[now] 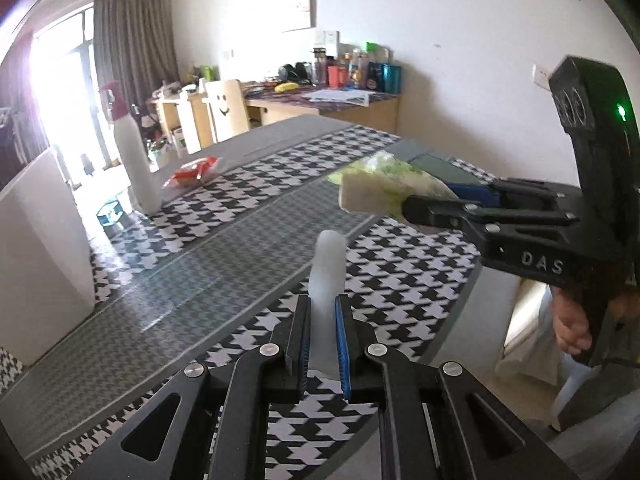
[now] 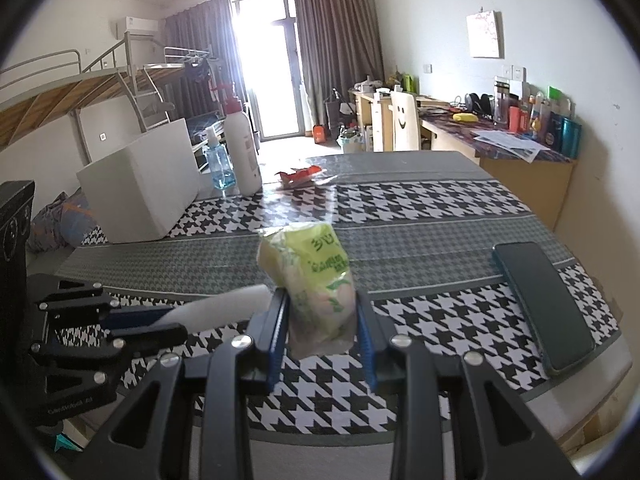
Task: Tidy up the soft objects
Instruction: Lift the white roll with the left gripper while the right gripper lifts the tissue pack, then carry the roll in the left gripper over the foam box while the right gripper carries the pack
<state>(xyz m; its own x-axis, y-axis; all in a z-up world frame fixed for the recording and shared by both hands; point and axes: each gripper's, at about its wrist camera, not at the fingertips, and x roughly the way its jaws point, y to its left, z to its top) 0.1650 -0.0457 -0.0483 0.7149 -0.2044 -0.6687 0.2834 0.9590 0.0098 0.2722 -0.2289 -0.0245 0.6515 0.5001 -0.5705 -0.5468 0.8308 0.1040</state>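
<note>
My left gripper point(image 1: 322, 304) is shut on a pale white soft stick point(image 1: 329, 264) that pokes out forward above the houndstooth tablecloth point(image 1: 256, 184). In the right wrist view that gripper point(image 2: 176, 322) comes in from the left with the stick point(image 2: 228, 302) pointing at the packet. My right gripper point(image 2: 321, 300) is shut on a soft green and yellow plastic packet point(image 2: 316, 272), held upright above the table. From the left wrist view the right gripper point(image 1: 416, 204) reaches in from the right, the packet point(image 1: 380, 184) sticking out of it; a hand point(image 1: 572, 328) holds its grip.
A white box point(image 2: 140, 184) stands at the table's left. A tall white pump bottle point(image 2: 242, 148), a blue liquid bottle point(image 2: 218, 168) and a red packet point(image 2: 300, 174) lie farther back. A dark phone point(image 2: 540, 300) rests near the right edge. Behind is a cluttered desk point(image 2: 512, 144).
</note>
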